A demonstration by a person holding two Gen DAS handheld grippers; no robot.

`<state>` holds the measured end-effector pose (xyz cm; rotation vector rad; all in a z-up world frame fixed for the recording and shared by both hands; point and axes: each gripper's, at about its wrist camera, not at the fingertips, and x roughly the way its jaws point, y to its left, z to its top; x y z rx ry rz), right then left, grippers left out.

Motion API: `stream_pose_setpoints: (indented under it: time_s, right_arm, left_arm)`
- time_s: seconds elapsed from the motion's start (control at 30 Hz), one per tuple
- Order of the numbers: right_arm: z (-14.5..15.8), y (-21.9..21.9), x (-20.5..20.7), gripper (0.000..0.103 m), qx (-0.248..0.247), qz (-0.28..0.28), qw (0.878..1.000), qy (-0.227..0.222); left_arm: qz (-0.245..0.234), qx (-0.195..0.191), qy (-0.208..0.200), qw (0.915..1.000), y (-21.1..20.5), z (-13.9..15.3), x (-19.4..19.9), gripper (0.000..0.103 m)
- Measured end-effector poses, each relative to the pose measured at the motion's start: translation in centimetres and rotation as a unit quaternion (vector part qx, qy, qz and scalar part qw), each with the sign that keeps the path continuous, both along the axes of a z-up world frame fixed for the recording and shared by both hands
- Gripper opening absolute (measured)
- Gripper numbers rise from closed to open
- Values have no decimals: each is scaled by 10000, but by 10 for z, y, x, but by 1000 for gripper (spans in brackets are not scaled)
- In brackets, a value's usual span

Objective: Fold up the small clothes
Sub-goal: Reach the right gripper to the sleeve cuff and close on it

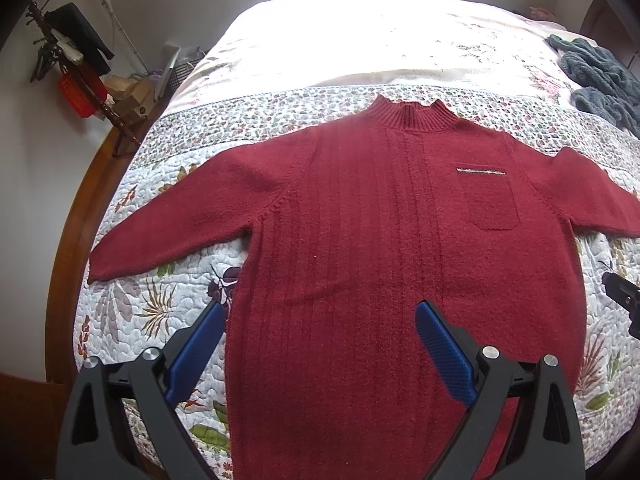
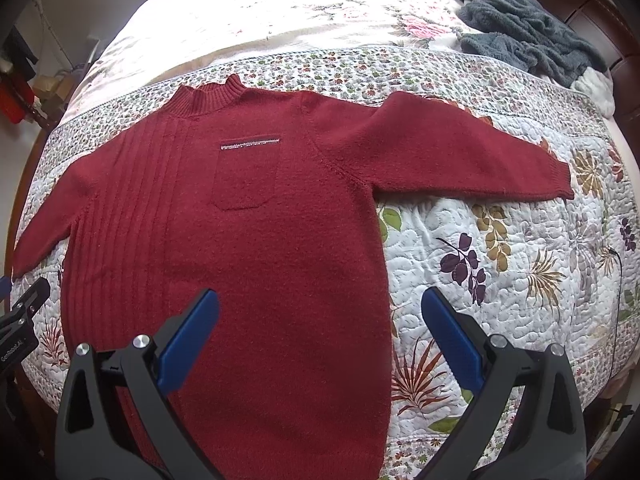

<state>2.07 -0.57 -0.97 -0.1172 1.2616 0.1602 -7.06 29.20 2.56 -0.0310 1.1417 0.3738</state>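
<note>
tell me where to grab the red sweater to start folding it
Take the red sweater by a sleeve cuff, coming in from the outer side with the right hand-held gripper. The sleeve lies flat and spread out on the quilt, so its free end is likely the easiest edge to pinch and fold inward.

Red sweater (image 2: 248, 240) flat on quilt (image 2: 500, 264), sleeves out; right gripper (image 2: 320, 312) wide apart above hem.

Your left gripper (image 1: 320, 334) and right gripper (image 2: 320, 326) both have black frames, silver screws and textured blue pads (image 1: 442, 350).
</note>
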Motion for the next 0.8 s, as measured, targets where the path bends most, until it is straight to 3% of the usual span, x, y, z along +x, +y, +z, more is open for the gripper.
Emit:
stream_pose_setpoints:
  time_s: [0.2, 0.4, 0.63, 0.8]
  right_arm:
    - [-6, -29, 15, 100, 294, -187, 9994, -31]
    - [-24, -144, 78, 100, 494, -1228, 9911, 104]
    - [-65, -312, 154, 100, 942, -2583, 9605, 425]
    - [-105, -373, 180, 100, 1352, -3162, 9354, 821]
  left_arm:
    - [-195, -29, -11, 9998, -15, -6, 18, 96]
    - [-229, -243, -202, 9992, -35, -14, 65, 96]
    - [-202, -400, -336, 9984, -59, -27, 115, 96]
    - [-217, -395, -343, 9984, -73, -34, 134, 96]
